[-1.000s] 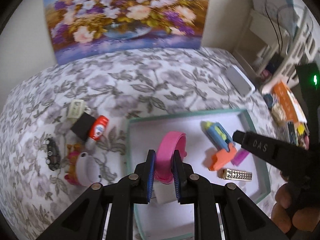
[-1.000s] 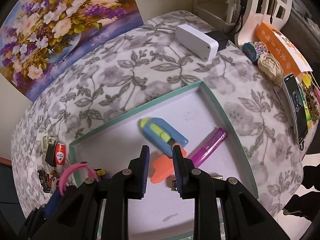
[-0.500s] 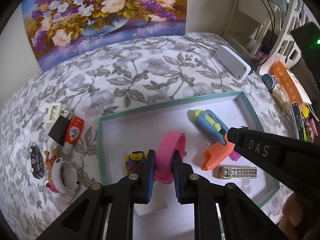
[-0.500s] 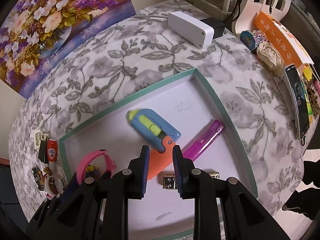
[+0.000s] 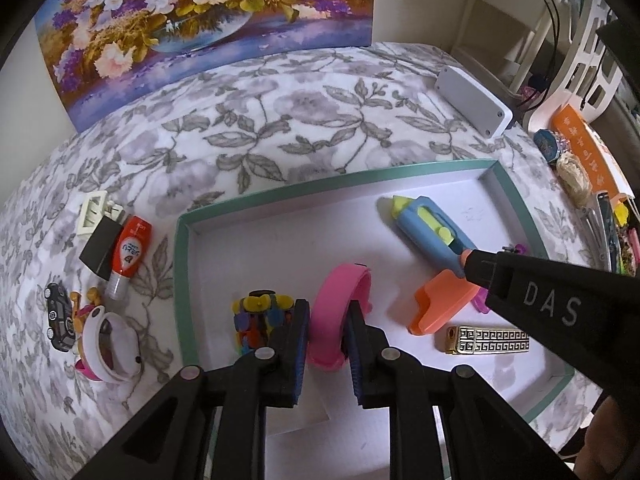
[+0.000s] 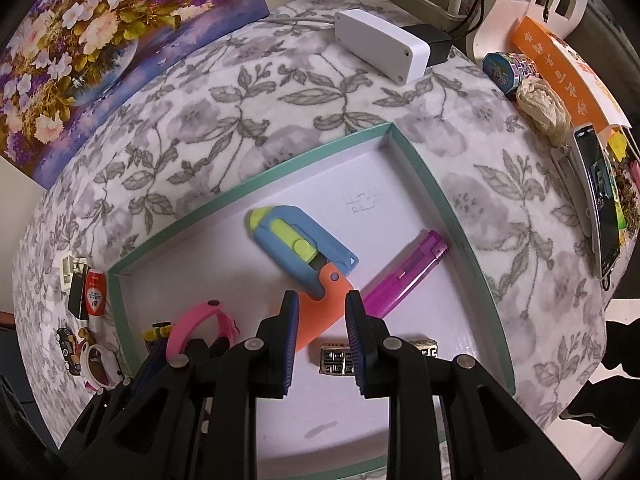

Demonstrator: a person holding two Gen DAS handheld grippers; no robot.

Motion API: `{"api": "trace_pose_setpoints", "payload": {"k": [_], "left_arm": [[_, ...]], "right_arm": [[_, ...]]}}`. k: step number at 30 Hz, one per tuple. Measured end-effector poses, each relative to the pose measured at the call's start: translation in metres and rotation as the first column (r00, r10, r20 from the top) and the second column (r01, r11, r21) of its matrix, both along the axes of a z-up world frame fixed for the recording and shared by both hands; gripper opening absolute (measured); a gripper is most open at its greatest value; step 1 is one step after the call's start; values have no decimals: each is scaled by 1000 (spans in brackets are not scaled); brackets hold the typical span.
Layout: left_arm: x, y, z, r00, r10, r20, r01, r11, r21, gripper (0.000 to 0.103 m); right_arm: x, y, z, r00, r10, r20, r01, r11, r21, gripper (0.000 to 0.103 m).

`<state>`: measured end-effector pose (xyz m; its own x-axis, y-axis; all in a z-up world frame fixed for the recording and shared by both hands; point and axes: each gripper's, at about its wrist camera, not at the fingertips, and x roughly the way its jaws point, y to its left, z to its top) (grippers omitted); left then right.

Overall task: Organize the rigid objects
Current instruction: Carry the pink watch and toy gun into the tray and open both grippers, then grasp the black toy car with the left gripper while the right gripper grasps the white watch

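Left gripper (image 5: pixel 327 322) clamped on pink bracelet (image 5: pixel 340 300), held upright on edge over the white floor of the teal-rimmed tray (image 5: pixel 182 280), near its left end. Just left of the bracelet, inside the tray: multicoloured toy block cluster (image 5: pixel 256 318).

Right gripper (image 6: pixel 322 320) part open, nothing between the fingers; hovering over the orange piece (image 6: pixel 320 320) in the tray. "DAS" printed in grey on the right gripper's finger arm in the left wrist view.

Also in tray: blue and yellow utility-knife toy (image 6: pixel 296 242) touching the orange piece; purple lighter (image 6: pixel 404 276) to its right; gold bar with Greek-key pattern (image 5: pixel 488 340) near the front edge. Faint handwriting on tray floor, unreadable.

Outside tray, left, on floral cloth (image 5: pixel 240 120): red tube (image 5: pixel 130 250) with white label, print too small to read; black block (image 5: pixel 100 248); white plug (image 5: pixel 94 212); black toy car (image 5: pixel 58 316); white bracelet (image 5: pixel 104 348).

Far right: orange pack (image 6: pixel 560 68) with printed characters, illegible. White box (image 6: pixel 380 44) at the back.
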<state>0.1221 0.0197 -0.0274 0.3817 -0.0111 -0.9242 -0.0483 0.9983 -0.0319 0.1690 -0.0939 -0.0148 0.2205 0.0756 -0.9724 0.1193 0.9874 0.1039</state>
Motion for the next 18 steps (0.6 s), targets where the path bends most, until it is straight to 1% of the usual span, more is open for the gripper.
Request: {"api": "trace_pose_setpoints", "payload": {"k": [1, 3, 8, 13, 18], "left_arm": [[0, 0, 0, 1000, 0, -1, 0, 1000, 0, 29], [0, 0, 0, 1000, -1, -4, 1, 1000, -8, 40], [-1, 2, 3, 1000, -1, 0, 1, 1000, -10, 47], [-2, 7, 11, 1000, 14, 14, -14, 1000, -23, 52], [-2, 16, 19, 999, 48, 17, -48, 999, -26, 61]], "right_arm": [[0, 0, 0, 1000, 0, -1, 0, 1000, -1, 25], [0, 0, 0, 1000, 1, -2, -1, 1000, -2, 25], [0, 0, 2, 1000, 3, 5, -3, 1000, -5, 25], [-2, 0, 12, 999, 3, 35, -3, 1000, -8, 25], [-3, 0, 17, 999, 0, 46, 1, 1000, -10, 25]]}}
